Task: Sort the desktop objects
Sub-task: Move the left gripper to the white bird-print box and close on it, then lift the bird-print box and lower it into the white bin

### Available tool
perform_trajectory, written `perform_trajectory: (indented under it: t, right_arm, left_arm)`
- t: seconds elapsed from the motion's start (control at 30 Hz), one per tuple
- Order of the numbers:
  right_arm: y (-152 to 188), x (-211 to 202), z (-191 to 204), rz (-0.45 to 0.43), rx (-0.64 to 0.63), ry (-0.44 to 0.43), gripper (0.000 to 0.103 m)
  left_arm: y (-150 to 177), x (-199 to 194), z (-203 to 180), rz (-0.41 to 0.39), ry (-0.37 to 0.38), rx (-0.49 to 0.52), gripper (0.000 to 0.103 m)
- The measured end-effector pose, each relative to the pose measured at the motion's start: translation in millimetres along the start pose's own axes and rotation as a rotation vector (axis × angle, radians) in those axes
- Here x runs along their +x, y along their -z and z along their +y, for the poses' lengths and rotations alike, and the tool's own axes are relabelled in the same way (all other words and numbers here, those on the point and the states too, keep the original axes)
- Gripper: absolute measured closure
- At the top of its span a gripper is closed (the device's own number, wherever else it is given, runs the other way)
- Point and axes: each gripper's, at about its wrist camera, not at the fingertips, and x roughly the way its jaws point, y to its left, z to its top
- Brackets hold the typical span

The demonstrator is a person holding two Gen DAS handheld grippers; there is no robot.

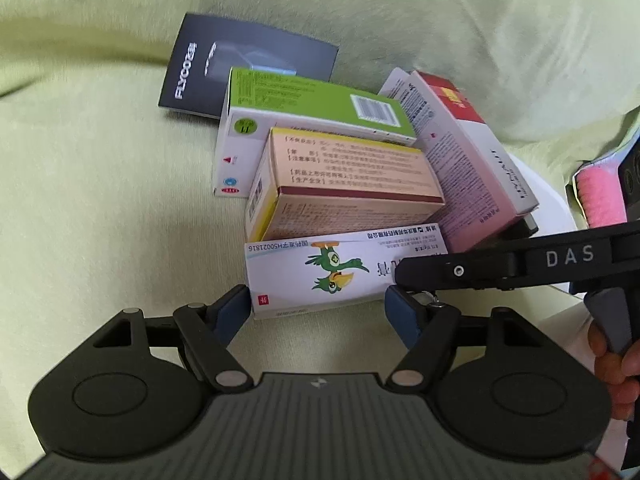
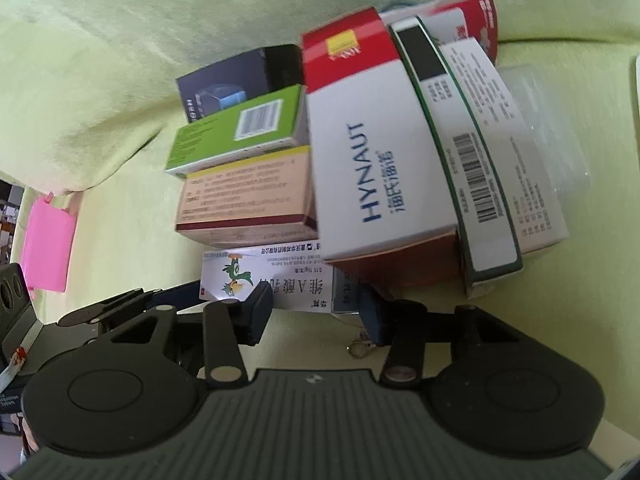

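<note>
The left gripper [image 1: 318,312] is straddling the parrot box [image 1: 320,276] at six o'clock, jaws apart; the peach box [image 1: 344,184] is lying just behind at twelve.

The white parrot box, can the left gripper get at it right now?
Probably yes. The left gripper is open, with the white parrot box between its fingers at the pile's near edge; only the right gripper crowds its right end.

Black hand-held gripper [image 1: 318,312]; blue pads [image 1: 236,312]; "DAS" marking

Stacked boxes [image 1: 340,176] block ahead; green cloth [image 1: 100,220] leftward lies open.
</note>
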Motion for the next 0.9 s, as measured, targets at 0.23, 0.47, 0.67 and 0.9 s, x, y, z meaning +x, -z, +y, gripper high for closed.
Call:
perform_trajectory:
  t: [0.23, 0.47, 0.67, 0.9]
  right_arm:
    - [4.2, -24.3, 13.6, -0.038, -0.026, -0.042, 0.060]
    - [10.5, -61.9, 31.1, -0.082, -0.052, -0.084, 0.060]
    - [23.8, -100.9, 42.2, -0.112, -0.074, -0.111, 0.060]
    - [53.9, -146.8, 43.0, -0.137, -0.086, -0.133, 0.060]
  left_arm:
    - [1.2, -27.5, -4.7, -0.048, -0.010, 0.010, 0.030]
    - [-1.1, -74.8, -25.8, -0.113, -0.026, 0.030, 0.030]
    - [4.3, -113.6, -53.0, -0.159, -0.049, 0.061, 0.030]
    - [27.6, -151.6, -92.6, -0.191, -0.070, 0.095, 0.030]
